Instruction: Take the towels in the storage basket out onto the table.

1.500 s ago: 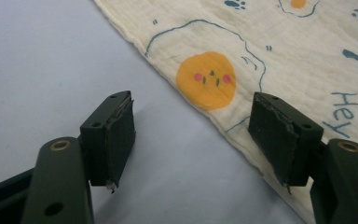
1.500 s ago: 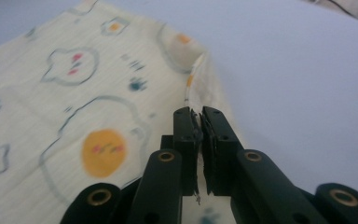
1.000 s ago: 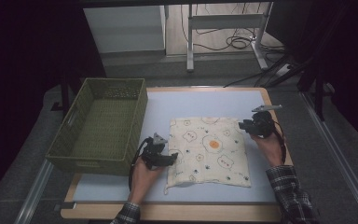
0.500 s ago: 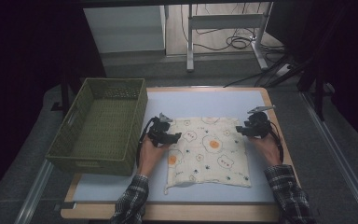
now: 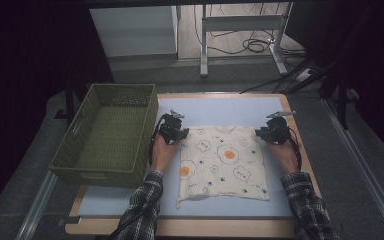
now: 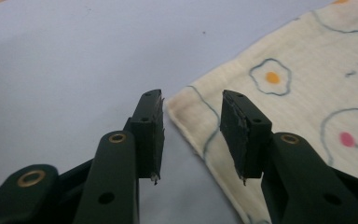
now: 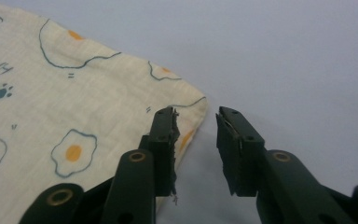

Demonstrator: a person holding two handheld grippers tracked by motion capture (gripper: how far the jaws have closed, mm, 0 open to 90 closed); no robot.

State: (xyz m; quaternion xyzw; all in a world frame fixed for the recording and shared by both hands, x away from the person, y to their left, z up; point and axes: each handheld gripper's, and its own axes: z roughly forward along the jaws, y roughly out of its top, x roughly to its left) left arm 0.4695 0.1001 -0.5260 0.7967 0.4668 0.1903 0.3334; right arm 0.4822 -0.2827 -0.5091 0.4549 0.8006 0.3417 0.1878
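Both open, left gripper [image 5: 172, 129] and right gripper [image 5: 275, 131] each straddle a far corner of the egg-print cloth [image 5: 223, 162] flat on the tabletop [image 5: 230, 107]

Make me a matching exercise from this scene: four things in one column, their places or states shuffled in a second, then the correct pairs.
1. basket
2. cloth
3. left gripper
4. right gripper

A. open at the cloth's far right corner
B. green, at the table's left
C. open at the cloth's far left corner
D. spread flat, egg print

Pairs: 1-B, 2-D, 3-C, 4-A
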